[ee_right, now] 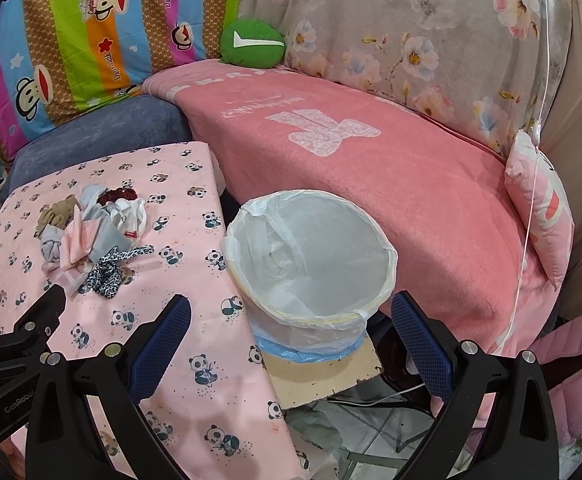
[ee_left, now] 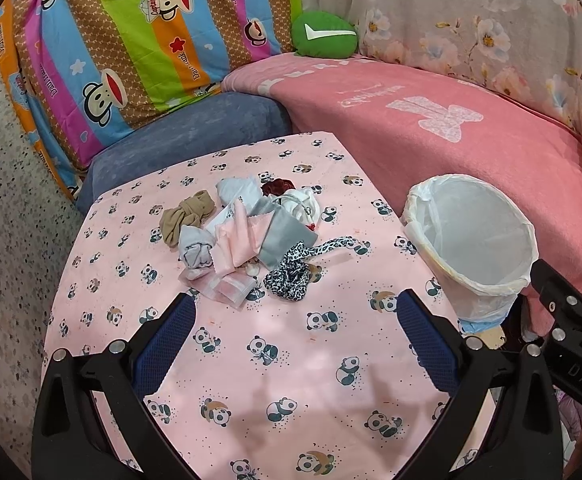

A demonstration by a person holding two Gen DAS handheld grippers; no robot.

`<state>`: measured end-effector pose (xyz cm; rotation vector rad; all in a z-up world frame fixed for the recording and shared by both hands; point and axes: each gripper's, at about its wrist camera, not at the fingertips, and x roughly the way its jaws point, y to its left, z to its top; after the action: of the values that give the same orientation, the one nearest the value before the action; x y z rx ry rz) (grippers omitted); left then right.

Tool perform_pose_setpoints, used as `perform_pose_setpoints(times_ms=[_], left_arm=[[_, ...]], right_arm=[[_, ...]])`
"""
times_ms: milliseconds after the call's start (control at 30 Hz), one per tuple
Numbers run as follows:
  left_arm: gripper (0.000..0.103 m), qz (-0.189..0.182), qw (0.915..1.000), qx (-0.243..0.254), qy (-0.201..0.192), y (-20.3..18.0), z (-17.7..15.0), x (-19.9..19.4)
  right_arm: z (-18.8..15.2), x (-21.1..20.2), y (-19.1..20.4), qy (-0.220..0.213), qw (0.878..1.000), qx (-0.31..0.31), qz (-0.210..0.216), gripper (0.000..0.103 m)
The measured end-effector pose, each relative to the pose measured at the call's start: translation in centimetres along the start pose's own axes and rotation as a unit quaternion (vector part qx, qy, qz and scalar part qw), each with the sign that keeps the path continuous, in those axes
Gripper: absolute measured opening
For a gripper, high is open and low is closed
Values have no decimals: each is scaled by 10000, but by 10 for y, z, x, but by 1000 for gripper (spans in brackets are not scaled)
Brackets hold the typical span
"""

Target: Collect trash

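A pile of trash point(ee_left: 247, 232) lies on the panda-print table point(ee_left: 251, 360): a tan bow point(ee_left: 187, 212), pink and grey cloth scraps, a leopard-print scrunchie point(ee_left: 291, 276), a clear plastic bag point(ee_left: 231, 288). The pile also shows in the right wrist view point(ee_right: 91, 236). A bin with a white liner point(ee_left: 475, 240) stands right of the table, empty inside point(ee_right: 311, 256). My left gripper point(ee_left: 295, 336) is open and empty, above the table just short of the pile. My right gripper point(ee_right: 291, 340) is open and empty, just before the bin's near rim.
A sofa with a pink blanket point(ee_right: 371, 160) runs behind the bin. A blue cushion point(ee_left: 195, 136) lies behind the table. A green cushion point(ee_left: 325, 40), a striped cartoon quilt point(ee_left: 131, 40) and a pink pillow point(ee_right: 543, 216) sit around. The bin stands on a board point(ee_right: 323, 376).
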<state>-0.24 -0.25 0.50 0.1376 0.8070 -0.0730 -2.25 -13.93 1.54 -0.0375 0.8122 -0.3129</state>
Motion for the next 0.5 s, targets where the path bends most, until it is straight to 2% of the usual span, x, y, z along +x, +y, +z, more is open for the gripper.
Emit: perform_pose_setpoints(times_ms=[500], left_arm=[[96, -5, 10000, -1, -31, -1, 0, -2]], right_arm=[[0, -3, 0, -11, 10000, -12, -17, 98]])
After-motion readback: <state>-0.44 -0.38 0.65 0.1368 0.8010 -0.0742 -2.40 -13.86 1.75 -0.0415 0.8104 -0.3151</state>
